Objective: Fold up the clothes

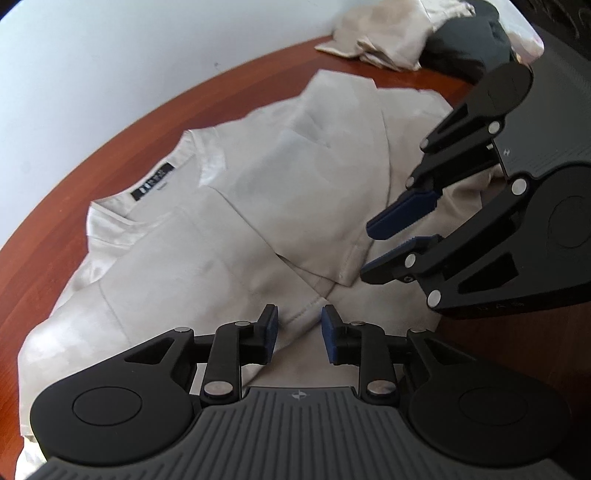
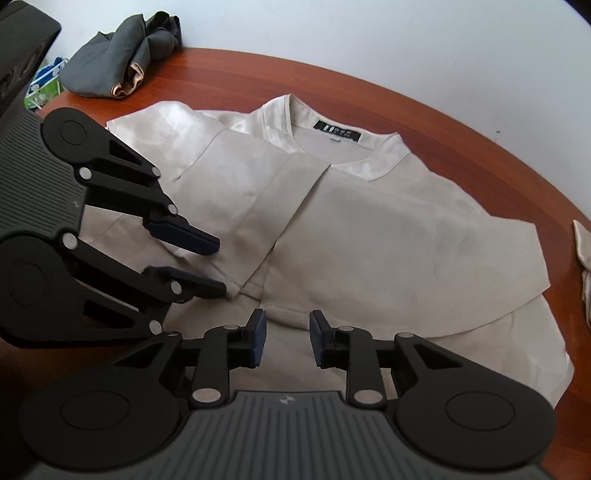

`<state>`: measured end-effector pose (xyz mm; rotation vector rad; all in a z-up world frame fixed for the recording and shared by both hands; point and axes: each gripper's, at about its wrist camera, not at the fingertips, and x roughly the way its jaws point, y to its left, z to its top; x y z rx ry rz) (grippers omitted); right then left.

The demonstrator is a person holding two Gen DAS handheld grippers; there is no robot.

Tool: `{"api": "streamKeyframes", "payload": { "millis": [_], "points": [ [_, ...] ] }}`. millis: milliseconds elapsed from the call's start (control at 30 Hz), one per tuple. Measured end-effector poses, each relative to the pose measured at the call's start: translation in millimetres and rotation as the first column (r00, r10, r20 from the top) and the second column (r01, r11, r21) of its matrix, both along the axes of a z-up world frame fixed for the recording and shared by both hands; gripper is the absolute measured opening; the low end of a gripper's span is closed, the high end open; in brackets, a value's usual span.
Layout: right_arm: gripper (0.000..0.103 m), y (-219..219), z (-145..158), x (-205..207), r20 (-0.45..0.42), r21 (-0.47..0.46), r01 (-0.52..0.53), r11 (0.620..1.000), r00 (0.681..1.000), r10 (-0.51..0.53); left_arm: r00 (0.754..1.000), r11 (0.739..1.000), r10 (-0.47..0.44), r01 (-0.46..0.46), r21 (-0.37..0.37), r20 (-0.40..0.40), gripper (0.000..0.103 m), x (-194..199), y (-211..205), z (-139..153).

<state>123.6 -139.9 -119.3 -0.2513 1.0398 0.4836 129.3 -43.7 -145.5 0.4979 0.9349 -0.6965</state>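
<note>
A beige shirt (image 1: pixel 221 229) (image 2: pixel 388 240) with a black neck label (image 1: pixel 153 181) lies flat on the red-brown table (image 1: pixel 55 192), both sleeves folded in over its middle. My left gripper (image 1: pixel 300 326) (image 2: pixel 218 266) is open just above the lower edge of a folded sleeve, whose hem lies in the gap without being pinched. Beside it my right gripper (image 2: pixel 287 328) (image 1: pixel 369 251) is also open, low over the other sleeve's hem, with nothing gripped. The two grippers stand close together near the shirt's middle.
A crumpled beige garment (image 1: pixel 388 33) and a dark grey garment (image 1: pixel 461 48) (image 2: pixel 122 55) lie at the back of the table by the white wall. Another beige piece (image 2: pixel 583 258) shows at the right edge. The table's rounded edge (image 2: pixel 480 122) runs close behind the collar.
</note>
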Motion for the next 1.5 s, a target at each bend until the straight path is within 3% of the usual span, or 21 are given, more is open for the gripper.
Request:
{"api": "streamKeyframes", "payload": {
  "millis": [333, 400, 433, 467, 500, 767, 900, 1133, 1333, 1400, 1500],
  "points": [
    [0.037, 5.2, -10.1, 5.0, -0.009, -0.003, -0.023, 1.0, 1.0, 0.023, 1.0, 0.999, -0.03, 0.03, -0.019, 0.005, 0.024, -1.7, 3.8, -2.3],
    [0.037, 6.5, -11.4, 5.8, -0.006, -0.007, -0.03, 1.0, 1.0, 0.03, 0.999, 0.999, -0.033, 0.033, -0.027, 0.004, 0.02, -2.2, 6.0, -1.4],
    [0.037, 7.1, -12.1, 6.2, -0.005, -0.009, -0.033, 0.999, 0.999, 0.033, 0.999, 0.999, -0.032, 0.032, -0.033, 0.002, 0.013, -2.2, 7.3, -0.7],
    [0.037, 7.0, -12.6, 6.7, -0.004, -0.009, -0.034, 0.999, 0.999, 0.034, 1.0, 0.999, -0.03, 0.03, -0.044, -0.001, 0.0, -2.1, 9.2, 1.0],
    [0.036, 6.9, -13.3, 7.4, -0.004, -0.008, -0.034, 0.999, 0.999, 0.034, 1.0, 0.998, -0.024, 0.024, -0.056, -0.001, 0.0, -1.8, 11.6, 3.5],
    [0.018, -0.3, -12.1, 10.8, -0.007, 0.012, -0.012, 1.0, 1.0, 0.012, 1.0, 0.997, 0.018, -0.018, -0.076, -0.002, 0.0, 3.7, 23.8, 10.2],
    [0.016, -2.7, -9.3, 9.5, -0.003, 0.018, -0.001, 1.0, 1.0, 0.001, 1.0, 0.999, -0.017, 0.016, -0.05, -0.02, 0.006, 1.0, 21.7, 8.8],
    [0.016, -5.1, -7.6, 8.5, -0.005, 0.019, 0.009, 1.0, 1.0, -0.009, 0.998, 0.998, -0.053, 0.053, -0.031, -0.017, 0.036, -2.5, 12.5, 4.1],
    [0.016, -6.7, -8.5, 10.6, -0.01, 0.024, 0.016, 1.0, 1.0, -0.016, 0.997, 0.997, -0.081, 0.081, -0.001, 0.005, 0.037, -4.0, 5.2, -2.7],
    [0.016, -7.1, -8.8, 11.0, -0.01, 0.025, 0.017, 1.0, 1.0, -0.017, 0.996, 0.996, -0.088, 0.088, -0.013, 0.004, 0.032, -4.0, 7.1, -3.5],
    [0.016, -7.5, -8.9, 11.6, -0.007, 0.025, 0.017, 1.0, 1.0, -0.017, 0.996, 0.996, -0.083, 0.083, -0.027, 0.015, 0.009, -5.4, 9.2, -2.6]
  ]
}}
